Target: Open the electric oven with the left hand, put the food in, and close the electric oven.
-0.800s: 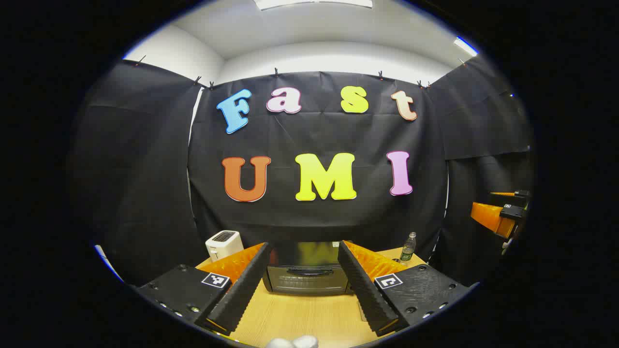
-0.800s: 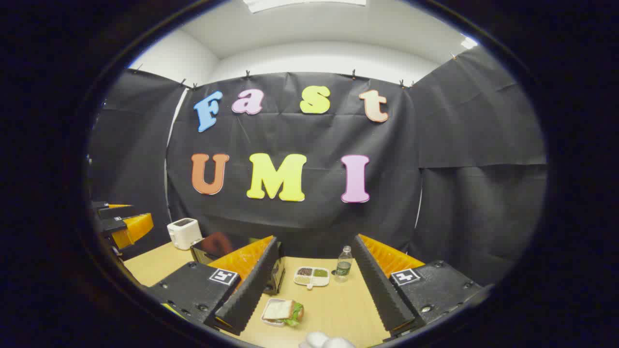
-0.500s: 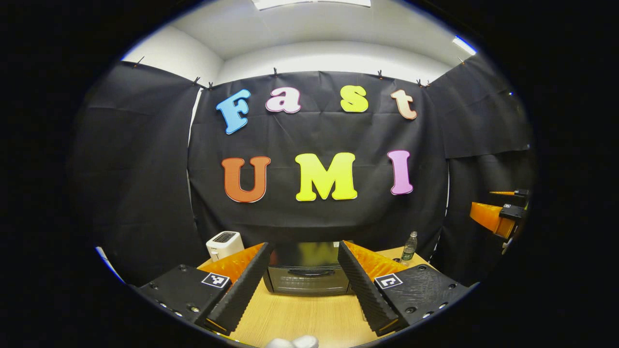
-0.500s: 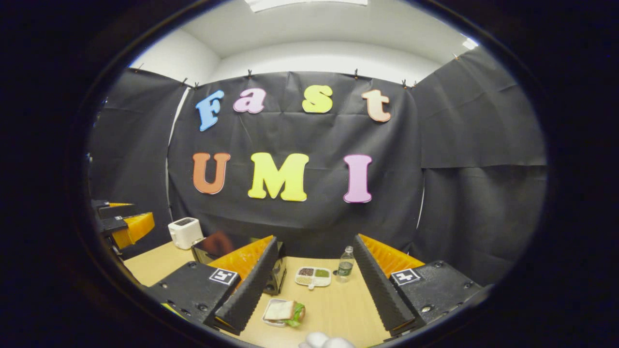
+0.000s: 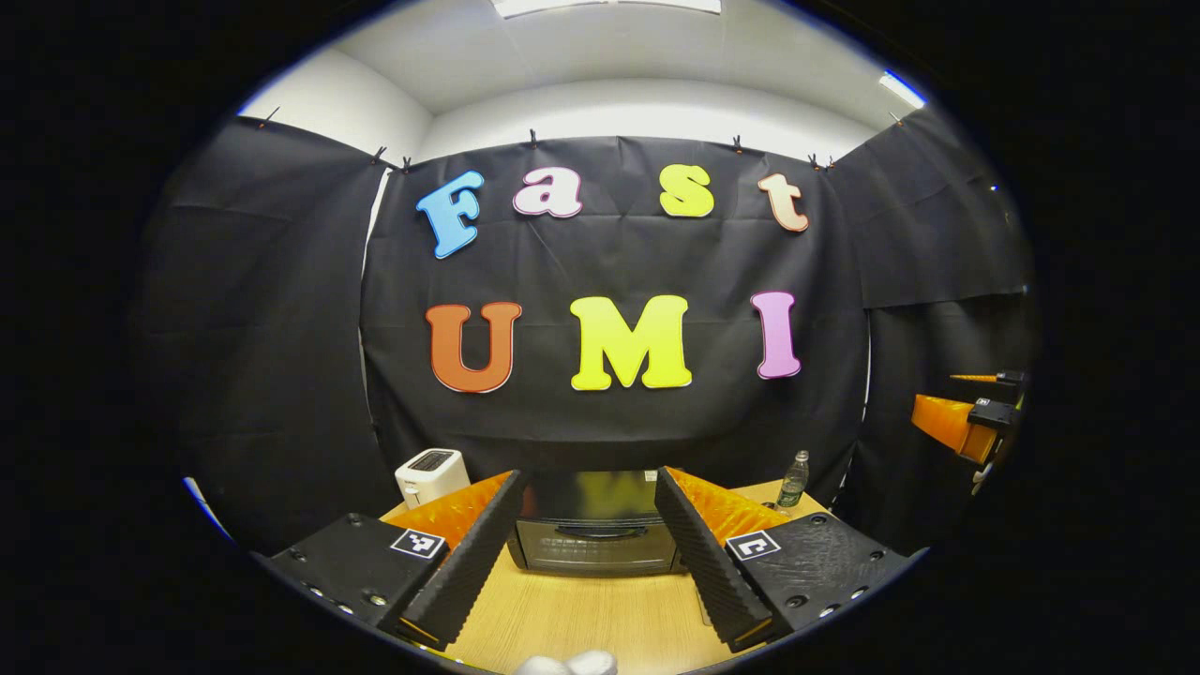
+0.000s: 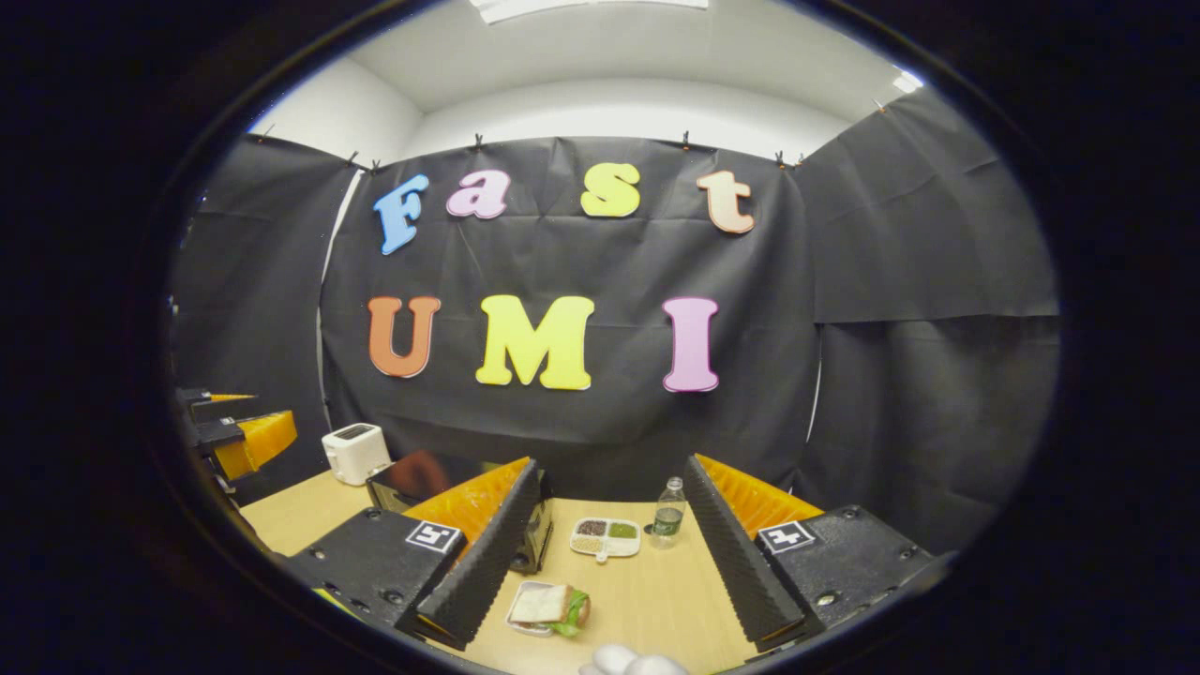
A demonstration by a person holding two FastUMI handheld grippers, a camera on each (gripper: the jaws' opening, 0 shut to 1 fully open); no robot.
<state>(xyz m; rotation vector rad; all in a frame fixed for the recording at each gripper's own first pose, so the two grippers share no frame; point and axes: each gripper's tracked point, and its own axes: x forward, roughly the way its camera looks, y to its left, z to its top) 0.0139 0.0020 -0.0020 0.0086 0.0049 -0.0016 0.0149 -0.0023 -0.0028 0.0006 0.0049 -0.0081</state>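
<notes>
Sandwich (image 6: 548, 605) — between parted tool (image 6: 605, 562) fingers

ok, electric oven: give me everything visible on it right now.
The electric oven is a small dark, boxy countertop unit with a glossy, reflective top and a glass door carrying a horizontal bar handle. The door is closed. It stands upright on the wooden table, near the back wall, straight ahead of the open left gripper. Nothing touches it.

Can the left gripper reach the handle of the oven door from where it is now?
Probably yes. The left gripper is open and faces the oven squarely; its door handle shows between the fingers, with bare table before it.
</notes>
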